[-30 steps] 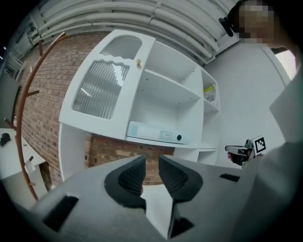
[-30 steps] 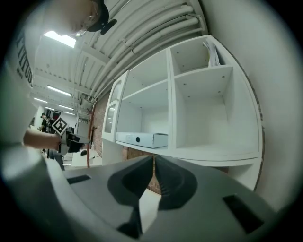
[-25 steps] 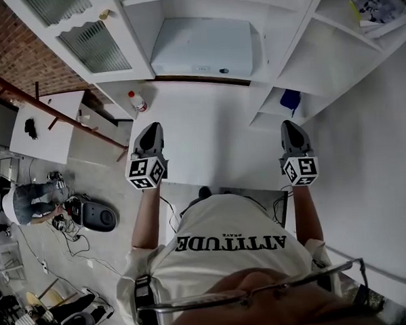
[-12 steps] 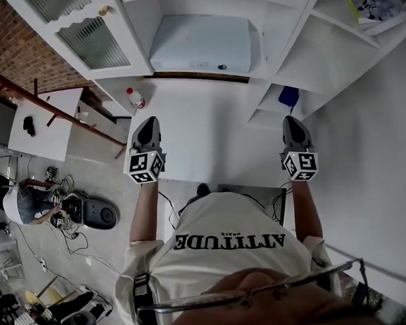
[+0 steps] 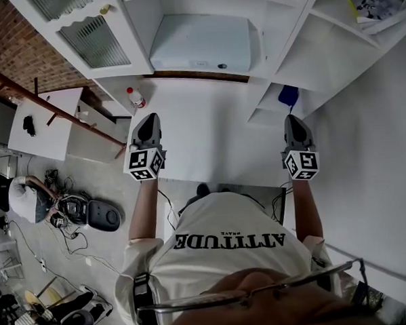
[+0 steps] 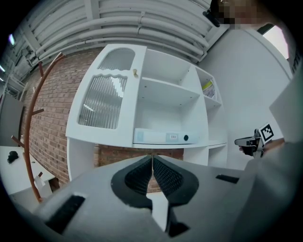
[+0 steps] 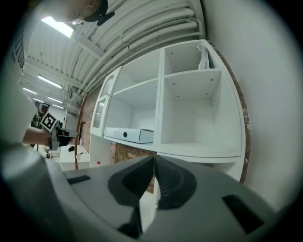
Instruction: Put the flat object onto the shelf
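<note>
A flat white box [image 5: 200, 46] lies on the middle shelf of the white cabinet [image 5: 277, 25]; it also shows in the left gripper view as the box [image 6: 163, 137] and in the right gripper view as the box [image 7: 129, 134]. My left gripper [image 5: 149, 125] is held level over the white tabletop [image 5: 208, 134], well short of the shelf, its jaws shut on nothing [image 6: 152, 159]. My right gripper [image 5: 294, 123] hovers at the same height to the right, its jaws closed and empty too [image 7: 154, 159].
A red-capped bottle [image 5: 136, 98] stands at the tabletop's far left corner. A blue object [image 5: 289, 97] sits in a lower right compartment and a booklet [image 5: 378, 0] on an upper right shelf. A glass-fronted door [image 5: 92, 45] covers the cabinet's left. A crouching person [image 5: 28, 201] and cables are on the floor.
Both grippers stay almost where they were. The crouching person on the floor at the left has shifted position.
</note>
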